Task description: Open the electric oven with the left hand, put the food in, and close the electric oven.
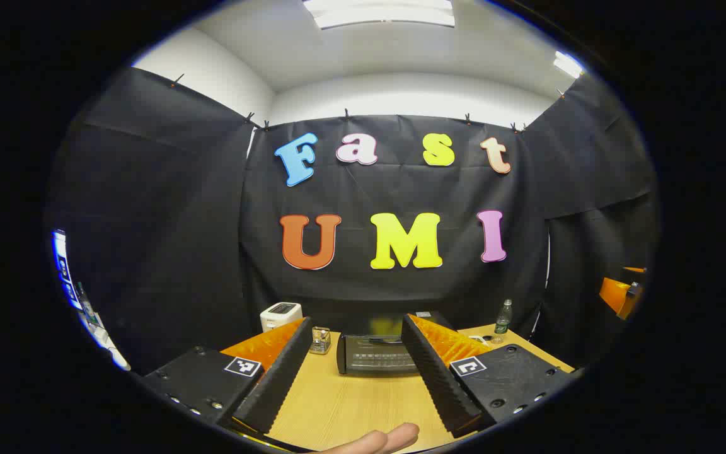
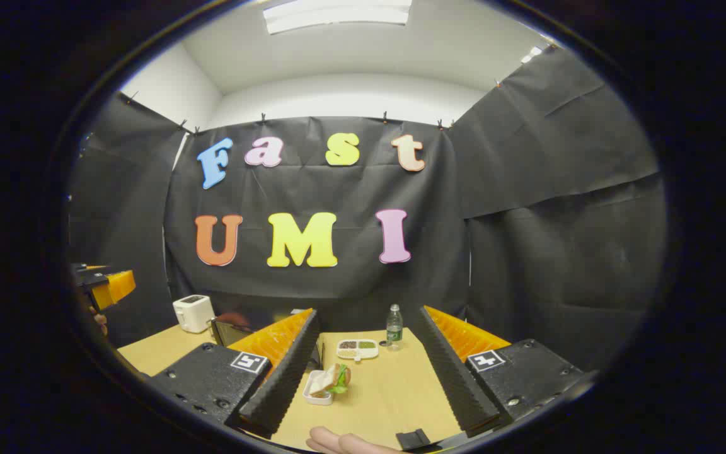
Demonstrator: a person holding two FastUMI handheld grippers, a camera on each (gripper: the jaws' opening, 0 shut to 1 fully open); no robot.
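The black electric oven (image 1: pixel 377 354) stands at the back of the wooden table, its glass door shut, straight ahead between my left gripper's fingers. My left gripper (image 1: pixel 355 371) is open and holds nothing, well short of the oven. In the right gripper view a sandwich on a small white dish (image 2: pixel 327 383) lies on the table just inside the left finger. My right gripper (image 2: pixel 363 372) is open and empty above the table. Part of the oven (image 2: pixel 230 329) shows behind the left finger. The other gripper (image 2: pixel 109 287) appears at the far left edge.
A white toaster (image 1: pixel 280 315) and a small glass jar (image 1: pixel 320 339) stand left of the oven. A green-labelled bottle (image 2: pixel 394 326) and a white divided tray (image 2: pixel 357 349) sit at the table's back. A fingertip (image 1: pixel 379 439) shows at the bottom edge.
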